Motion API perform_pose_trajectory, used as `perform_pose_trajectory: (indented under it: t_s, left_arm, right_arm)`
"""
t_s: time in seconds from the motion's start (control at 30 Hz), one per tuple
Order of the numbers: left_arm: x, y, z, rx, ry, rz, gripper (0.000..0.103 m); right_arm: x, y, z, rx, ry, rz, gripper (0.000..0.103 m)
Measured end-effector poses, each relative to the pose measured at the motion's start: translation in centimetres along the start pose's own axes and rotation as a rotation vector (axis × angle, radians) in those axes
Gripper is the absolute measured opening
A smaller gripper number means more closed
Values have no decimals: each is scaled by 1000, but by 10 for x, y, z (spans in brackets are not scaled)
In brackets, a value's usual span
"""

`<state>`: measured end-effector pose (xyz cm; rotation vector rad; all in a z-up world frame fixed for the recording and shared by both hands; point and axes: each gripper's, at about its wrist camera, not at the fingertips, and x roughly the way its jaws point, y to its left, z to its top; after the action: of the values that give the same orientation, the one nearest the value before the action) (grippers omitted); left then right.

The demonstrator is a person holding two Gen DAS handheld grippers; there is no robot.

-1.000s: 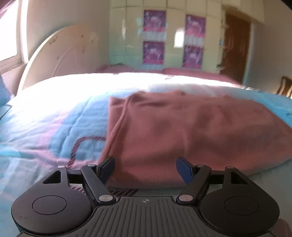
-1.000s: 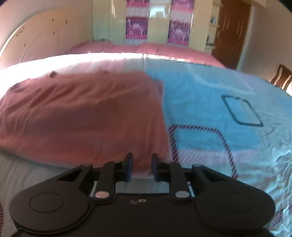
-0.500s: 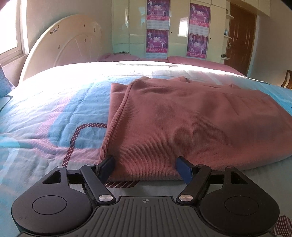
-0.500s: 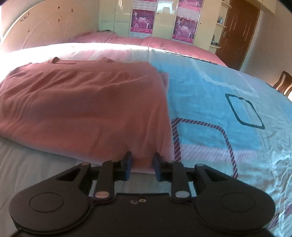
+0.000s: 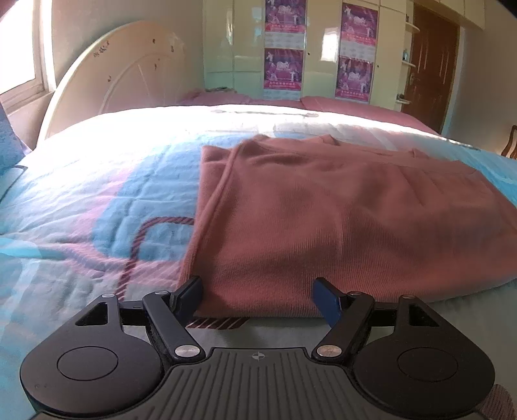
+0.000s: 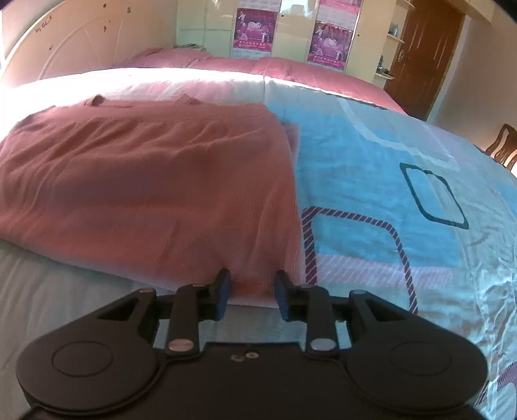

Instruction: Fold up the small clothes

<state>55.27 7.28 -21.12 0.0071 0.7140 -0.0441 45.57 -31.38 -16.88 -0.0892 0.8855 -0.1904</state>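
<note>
Folded rust-pink knit garment [image 5: 339, 226] lying flat on the bed's blue, pink and white patterned quilt [image 5: 97, 206], far edge toward the cream headboard [image 5: 122, 74]. Left gripper [image 5: 258, 295] at the near left corner of the garment, fingers [image 5: 190, 292] spread wide, cloth edge between them but not pressed. Right gripper [image 6: 251, 289] at the near right corner, fingers [image 6: 223, 287] narrow and opening, hem lying between them, not clearly pinched. Cream wardrobe with purple posters [image 6: 255, 29] and brown wooden door [image 6: 429, 55] beyond the bed.
</note>
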Motion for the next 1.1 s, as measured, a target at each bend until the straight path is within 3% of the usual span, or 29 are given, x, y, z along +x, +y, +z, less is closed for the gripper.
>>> perform_pose_trajectory:
  t_s: [0.07, 0.17, 0.2, 0.23, 0.27, 0.33, 0.47, 0.77, 0.8, 0.83, 0.93, 1.03, 1.1]
  left_arm:
    - [-14, 7, -2, -57, -37, -15, 74]
    - [-26, 27, -14, -282, -51, -120, 71]
    - [-26, 32, -18, -347, -51, -157, 62]
    - [-21, 39, -23, -431, -40, -206, 41]
    - [-13, 43, -27, -494, -19, -222, 33]
    - [5, 49, -34, -600, 10, -222, 33]
    - [22, 57, -41, -773, -39, -268, 33]
    - [56, 59, -27, -901, -122, -296, 33]
    - [59, 58, -24, -894, -121, -291, 28]
    - [60, 57, -21, -894, -115, -275, 7]
    - [40, 56, -14, -902, -189, -302, 7]
    - [30, 53, -15, -865, -187, -269, 7]
    - [30, 57, -22, -875, -189, -265, 10]
  right_arm:
    - [-11, 0, 2, 12, -40, 26, 27]
    - [-25, 3, 8, 40, -92, 87, 14]
    - [-29, 5, 12, 52, -113, 116, 9]
    - [-31, 8, 17, 64, -129, 144, 4]
    - [-32, 12, 22, 77, -141, 170, 3]
    - [-32, 22, 32, 103, -167, 235, 2]
    - [-20, 50, 55, 109, -175, 325, 2]
    - [29, 103, 81, 87, -130, 444, 2]
    - [31, 108, 82, 79, -128, 450, 2]
    - [33, 113, 82, 72, -127, 456, 2]
    - [37, 118, 83, 64, -124, 462, 2]
    - [54, 124, 79, 33, -53, 416, 0]
    - [57, 122, 78, 61, -56, 433, 0]
